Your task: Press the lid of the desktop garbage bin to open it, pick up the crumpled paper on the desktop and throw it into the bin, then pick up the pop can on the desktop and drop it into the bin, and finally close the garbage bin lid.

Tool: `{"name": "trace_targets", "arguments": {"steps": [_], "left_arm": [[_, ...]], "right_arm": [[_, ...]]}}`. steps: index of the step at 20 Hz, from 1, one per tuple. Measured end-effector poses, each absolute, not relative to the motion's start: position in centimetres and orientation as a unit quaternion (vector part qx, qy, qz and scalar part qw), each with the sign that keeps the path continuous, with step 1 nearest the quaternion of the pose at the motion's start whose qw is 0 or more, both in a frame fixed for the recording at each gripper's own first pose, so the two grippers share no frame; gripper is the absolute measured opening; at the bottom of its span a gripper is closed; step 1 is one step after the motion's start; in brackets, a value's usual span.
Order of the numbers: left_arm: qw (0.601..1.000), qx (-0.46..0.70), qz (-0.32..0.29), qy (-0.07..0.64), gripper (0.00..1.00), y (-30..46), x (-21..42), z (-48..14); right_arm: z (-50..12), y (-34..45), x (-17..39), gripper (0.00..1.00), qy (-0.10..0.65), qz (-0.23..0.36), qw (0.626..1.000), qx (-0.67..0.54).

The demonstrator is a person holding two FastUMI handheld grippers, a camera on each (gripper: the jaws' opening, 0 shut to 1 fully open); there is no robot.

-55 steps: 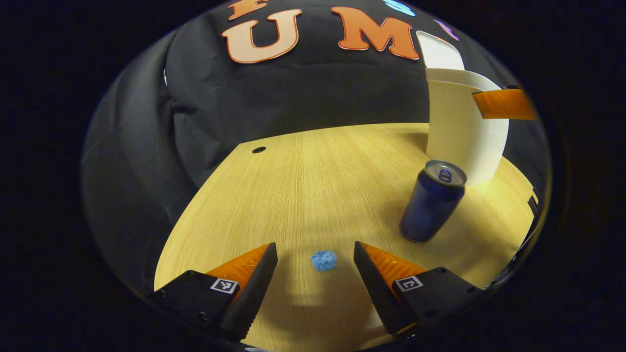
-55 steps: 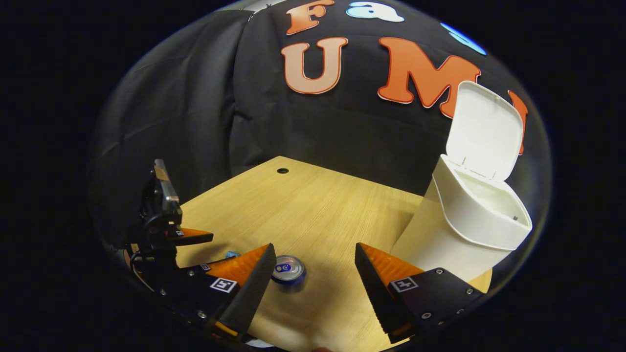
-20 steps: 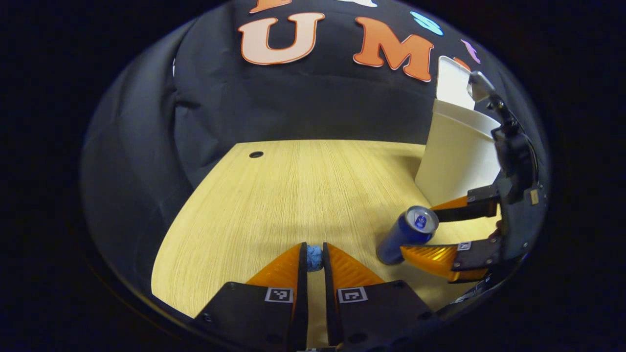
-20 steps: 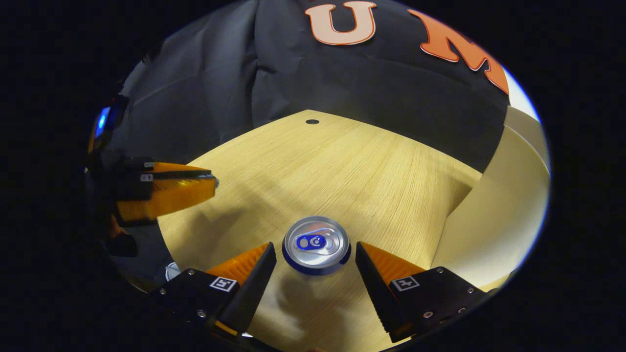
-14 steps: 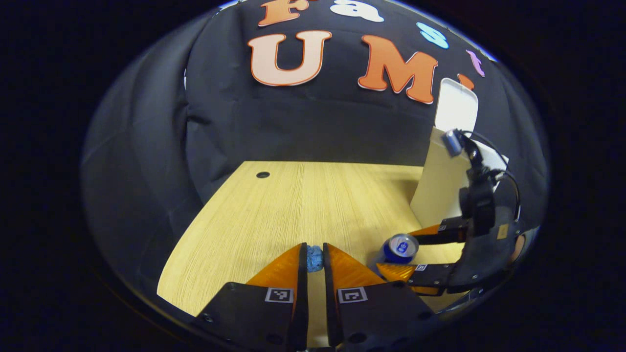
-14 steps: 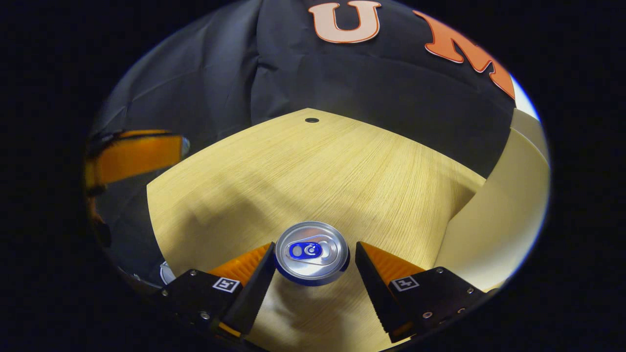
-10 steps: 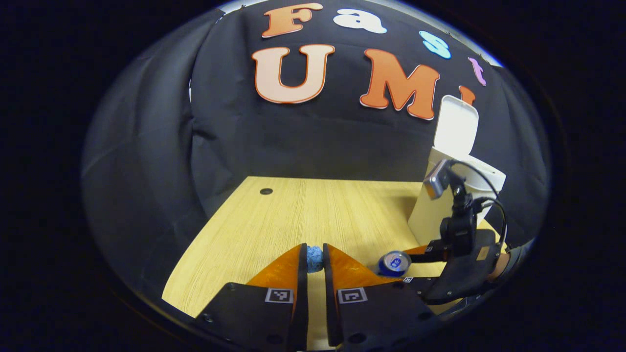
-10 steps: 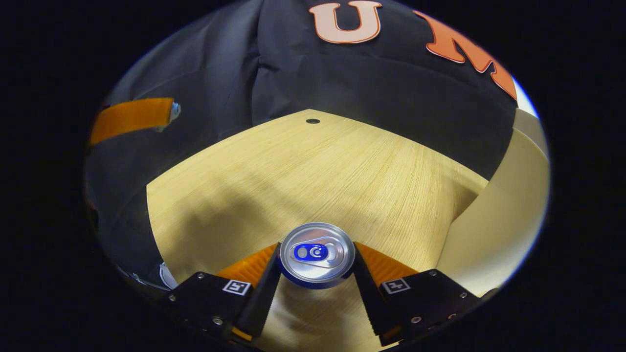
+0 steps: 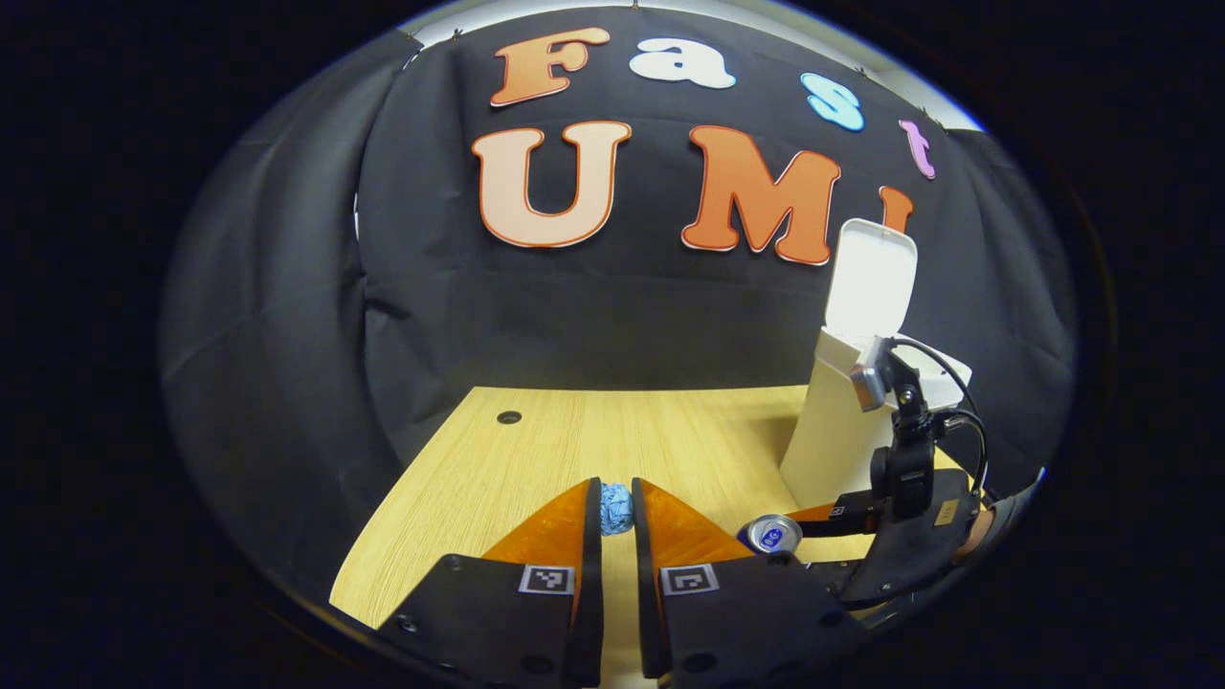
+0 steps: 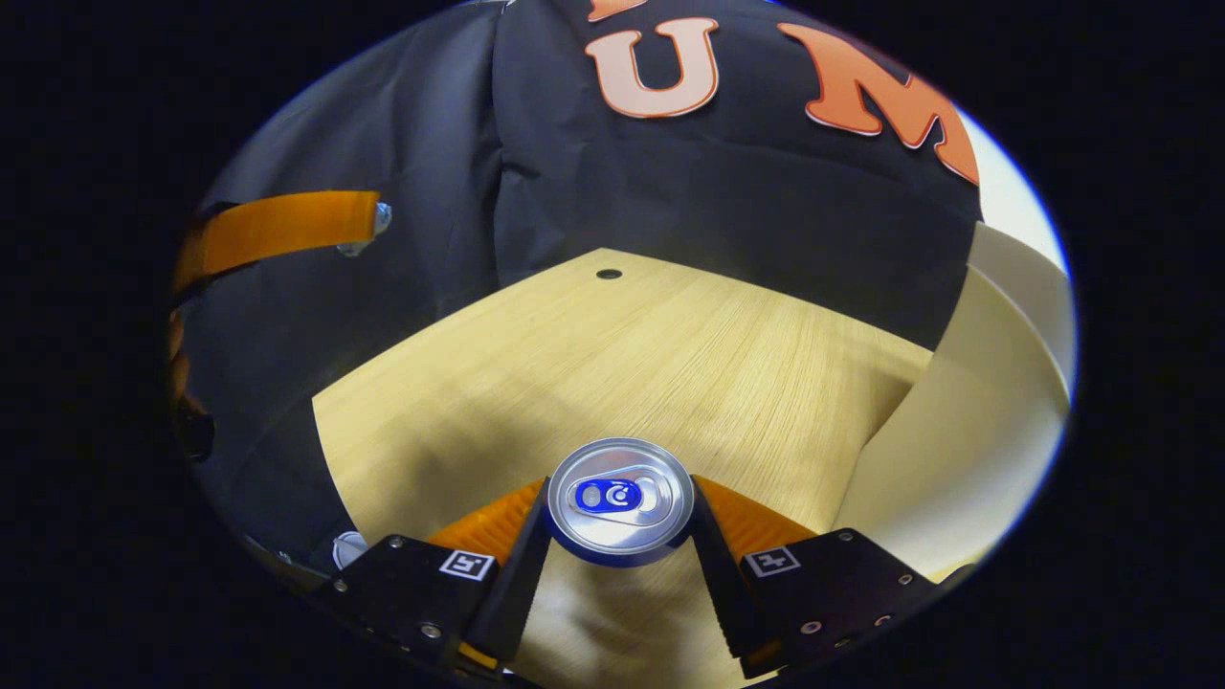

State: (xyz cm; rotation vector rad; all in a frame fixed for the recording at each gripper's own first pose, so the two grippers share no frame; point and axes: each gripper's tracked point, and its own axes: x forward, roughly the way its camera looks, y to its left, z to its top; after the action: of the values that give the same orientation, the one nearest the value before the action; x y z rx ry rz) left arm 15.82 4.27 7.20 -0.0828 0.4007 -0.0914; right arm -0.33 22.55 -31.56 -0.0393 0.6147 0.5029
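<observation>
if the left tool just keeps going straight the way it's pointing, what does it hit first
Probably the black cloth wall. The left tool, shut on the blue crumpled paper ball, points along the bare light wooden desktop toward it. The white plastic bin sits off to its right, though depth is uncertain.

The desktop (image 10: 670, 354) was pale wood with fine straight grain, matt. Beside the smooth, white plastic bin (image 9: 831, 431), the pop can (image 10: 620, 498) showed a shiny brushed-metal top. The crumpled paper (image 9: 615, 507) looked rough and creased. The wall cloth (image 9: 287, 316) was matt and wrinkled.
</observation>
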Motion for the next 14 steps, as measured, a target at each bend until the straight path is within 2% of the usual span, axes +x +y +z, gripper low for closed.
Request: {"name": "trace_targets", "arguments": {"steps": [1,2,3,5,6,7,14], "left_arm": [[0.979,-0.043,-0.051,0.194,0.19,3.8,16.1,7.6],[0.979,-0.043,-0.056,0.19,0.22,3.4,16.4,8.3],[0.98,-0.042,-0.063,0.185,0.19,3.0,16.7,8.7],[0.98,-0.041,-0.075,0.178,0.19,1.9,17.1,9.3],[0.98,-0.042,-0.081,0.175,0.22,1.4,17.5,9.8],[0.98,-0.043,-0.088,0.172,0.19,0.8,17.6,10.0],[0.978,-0.048,-0.133,0.151,0.19,-3.1,18.7,12.2]], "right_arm": [[-31.3,22.5,-0.2,0.8,0.294,0.242,0.925,-0.017],[-31.1,22.4,-0.2,0.8,0.288,0.239,0.927,-0.016],[-30.7,22.1,-0.3,0.8,0.283,0.234,0.93,-0.017],[-30.4,22.1,-0.5,0.8,0.274,0.226,0.934,-0.017],[-30.2,22.0,-0.5,0.8,0.27,0.222,0.937,-0.017],[-30.2,22.0,-0.5,0.8,0.268,0.217,0.939,-0.016],[-30.1,21.9,-0.5,0.8,0.257,0.171,0.951,-0.016]]}}
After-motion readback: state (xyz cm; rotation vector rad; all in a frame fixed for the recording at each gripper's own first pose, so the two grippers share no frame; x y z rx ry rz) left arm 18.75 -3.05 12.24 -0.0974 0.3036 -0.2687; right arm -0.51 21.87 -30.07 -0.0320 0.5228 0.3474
